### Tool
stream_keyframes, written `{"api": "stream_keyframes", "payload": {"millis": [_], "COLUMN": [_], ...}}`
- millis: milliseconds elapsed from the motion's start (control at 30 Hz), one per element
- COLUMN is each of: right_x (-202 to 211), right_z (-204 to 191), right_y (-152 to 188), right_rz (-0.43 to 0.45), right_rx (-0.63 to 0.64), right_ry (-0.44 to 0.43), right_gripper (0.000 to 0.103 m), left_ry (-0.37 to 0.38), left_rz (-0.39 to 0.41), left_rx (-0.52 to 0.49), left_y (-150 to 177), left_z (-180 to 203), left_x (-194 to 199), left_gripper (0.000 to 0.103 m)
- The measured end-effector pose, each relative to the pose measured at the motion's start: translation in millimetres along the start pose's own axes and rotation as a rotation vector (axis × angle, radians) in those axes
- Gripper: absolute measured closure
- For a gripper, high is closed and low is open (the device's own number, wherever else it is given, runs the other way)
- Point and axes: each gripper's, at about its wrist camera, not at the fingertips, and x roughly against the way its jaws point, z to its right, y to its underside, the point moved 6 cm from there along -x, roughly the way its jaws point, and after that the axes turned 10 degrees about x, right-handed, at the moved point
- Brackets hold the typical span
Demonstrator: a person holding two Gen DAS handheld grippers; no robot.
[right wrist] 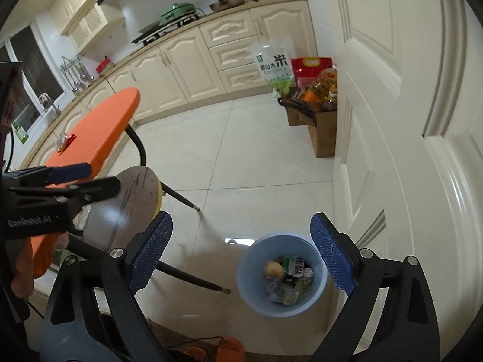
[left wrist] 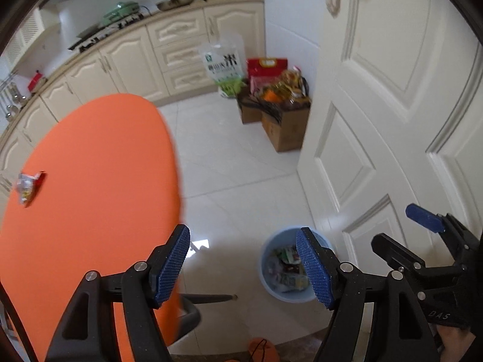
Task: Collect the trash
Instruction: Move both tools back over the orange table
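Trash bin: light blue bucket (right wrist: 282, 274) on the white floor tiles beside the door (right wrist: 407, 120), holding wrappers and scraps.
Table: orange top (left wrist: 90, 196), one wrapper (left wrist: 28, 185) lying near its far-left edge.
Right gripper (right wrist: 241, 250): tilted down over the bin, jaws wide, nothing between.
Left gripper (left wrist: 243, 267): tilted down, table edge to its left, bin to its right, jaws apart and bare.
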Motion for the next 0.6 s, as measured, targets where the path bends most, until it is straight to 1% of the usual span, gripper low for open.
{"api": "stream_keyframes", "payload": {"millis": [33,67,100,133,200,233,267,300,333,367,433,467,500,533,567,600], "right_x": [2.6,7.7,14.6,20.9,32.3,39.6,44.1,50.1,53.8,56.3,54.7,51.9,46.1,39.6,31.3,22.9], "right_z": [-4.9,-12.0,-22.0,-31.7,-53.6,-68.4,-81.3,-100.1,-114.9,-137.8,-170.7,-188.0,-208.1,-225.3,-243.5,-257.8], "right_y": [-2.5,-6.6,-11.6,-18.2,-34.5,-45.3,-53.8,-65.4,-74.7,-88.3,-105.6,-114.9,-125.5,-134.8,-144.4,-150.9], "right_rz": [0.003,0.009,0.019,0.029,0.055,0.074,0.089,0.109,0.123,0.135,0.146,0.151,0.149,0.147,0.147,0.14], "right_rx": [0.006,0.015,0.027,0.042,0.071,0.091,0.108,0.134,0.155,0.189,0.237,0.263,0.294,0.321,0.35,0.369], "right_ry": [-0.002,-0.004,-0.004,-0.007,-0.018,-0.024,-0.033,-0.051,-0.064,-0.078,-0.096,-0.103,-0.103,-0.105,-0.109,-0.114], "right_gripper": [0.01,0.01,0.009,0.009,0.007,0.005,0.001,0.0,0.0,0.0,0.0,0.0,0.0,0.0,0.0,0.0], "left_ry": [0.014,0.032,0.045,0.049,0.041,0.038,0.033,0.025,0.016,0.006,-0.021,-0.035,-0.053,-0.061,-0.076,-0.09], "left_rz": [0.01,0.023,0.035,0.053,0.106,0.127,0.159,0.187,0.204,0.217,0.248,0.254,0.263,0.271,0.279,0.281], "left_rx": [0.008,0.02,0.025,0.027,0.03,0.031,0.039,0.049,0.054,0.062,0.097,0.119,0.161,0.186,0.221,0.24], "left_y": [6.7,6.2,15.1,14.6,16.7,16.8,16.9,20.2,21.7,24.2,27.6,27.4,26.5,26.5,24.6,23.3], "left_z": [-11.1,-16.5,-31.7,-41.5,-74.0,-84.7,-100.7,-119.3,-132.4,-150.0,-192.3,-207.9,-235.5,-252.3,-276.4,-292.2], "left_x": [13.9,24.3,40.2,50.4,79.3,88.8,101.6,117.1,124.5,135.9,153.4,154.9,158.9,159.7,158.7,155.2], "left_gripper": [0.034,0.033,0.032,0.032,0.027,0.022,0.02,0.019,0.017,0.016,0.016,0.015,0.015,0.015,0.013,0.012]}}
